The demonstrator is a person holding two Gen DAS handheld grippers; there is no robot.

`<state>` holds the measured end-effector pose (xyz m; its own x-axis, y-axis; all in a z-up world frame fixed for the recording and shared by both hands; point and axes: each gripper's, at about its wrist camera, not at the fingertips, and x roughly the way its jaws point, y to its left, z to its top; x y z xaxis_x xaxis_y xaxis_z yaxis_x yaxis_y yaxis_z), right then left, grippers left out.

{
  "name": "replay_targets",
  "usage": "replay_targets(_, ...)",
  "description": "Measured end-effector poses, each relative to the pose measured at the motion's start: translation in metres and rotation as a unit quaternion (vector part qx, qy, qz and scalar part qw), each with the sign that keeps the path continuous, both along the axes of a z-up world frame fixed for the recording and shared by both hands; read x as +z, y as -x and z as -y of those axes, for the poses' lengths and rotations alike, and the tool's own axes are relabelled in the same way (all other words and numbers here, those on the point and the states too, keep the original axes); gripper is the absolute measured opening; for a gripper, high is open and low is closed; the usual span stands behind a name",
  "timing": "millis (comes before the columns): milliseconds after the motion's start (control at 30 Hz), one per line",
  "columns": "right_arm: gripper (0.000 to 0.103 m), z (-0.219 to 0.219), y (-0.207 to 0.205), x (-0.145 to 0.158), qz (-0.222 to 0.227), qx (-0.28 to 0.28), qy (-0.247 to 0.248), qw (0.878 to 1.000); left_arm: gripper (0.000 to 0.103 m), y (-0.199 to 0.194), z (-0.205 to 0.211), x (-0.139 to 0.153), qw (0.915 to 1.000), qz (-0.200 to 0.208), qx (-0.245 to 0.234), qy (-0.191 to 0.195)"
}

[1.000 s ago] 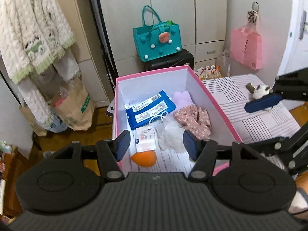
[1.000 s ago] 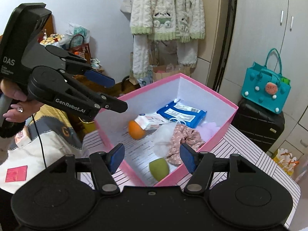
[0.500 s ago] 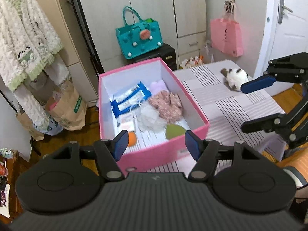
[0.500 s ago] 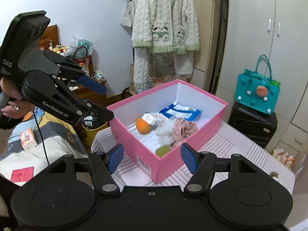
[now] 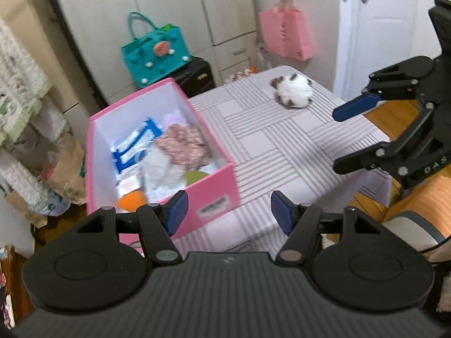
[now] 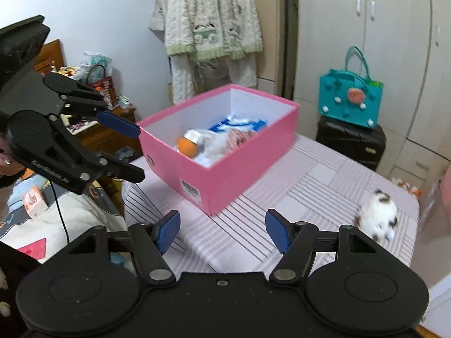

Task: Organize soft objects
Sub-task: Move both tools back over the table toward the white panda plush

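Note:
A pink box (image 5: 217,188) (image 6: 234,169) stands on the striped table. It holds an orange sponge (image 5: 131,200) (image 6: 186,147), a green sponge (image 5: 194,177), a white mesh puff (image 5: 160,169), floral cloth (image 5: 183,143) and a blue wipes pack (image 5: 135,146). A white spotted plush toy (image 5: 294,91) (image 6: 377,217) lies alone at the table's far corner. My left gripper (image 5: 227,211) (image 6: 138,152) is open and empty, near the box's front. My right gripper (image 6: 222,231) (image 5: 338,138) is open and empty above the table's near edge.
The striped table (image 5: 282,152) (image 6: 304,186) ends close behind the plush. A teal bag (image 5: 155,50) sits on a black suitcase (image 6: 349,143) by the wardrobe. A pink bag (image 5: 284,36) hangs beside the door. A fleece jacket (image 6: 211,28) hangs at the back.
Both grippers have pulled back and up from over the box. Both views have swung right, bringing the plush toy nearer the middle. Both stay open and empty.

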<state>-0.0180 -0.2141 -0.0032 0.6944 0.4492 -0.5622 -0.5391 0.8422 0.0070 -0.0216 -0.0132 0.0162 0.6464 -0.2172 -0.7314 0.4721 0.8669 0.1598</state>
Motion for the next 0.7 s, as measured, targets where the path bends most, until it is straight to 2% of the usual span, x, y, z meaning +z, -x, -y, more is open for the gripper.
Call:
replay_targets(167, 0.072, 0.017, 0.005, -0.011, -0.014, -0.015, 0.011, 1.000, 0.064, -0.004, 0.024, -0.011, 0.9996, -0.020, -0.021, 0.000)
replay_targets(400, 0.072, 0.047, 0.003, -0.033, -0.028, -0.045, 0.012, 0.998, 0.068, -0.021, 0.050, -0.025, 0.9975, -0.041, -0.044, 0.036)
replay_targets(700, 0.072, 0.080, -0.012, -0.060, 0.015, -0.104, 0.000, 0.994, 0.070, -0.059, 0.081, -0.047, 0.9931, -0.041, -0.059, 0.093)
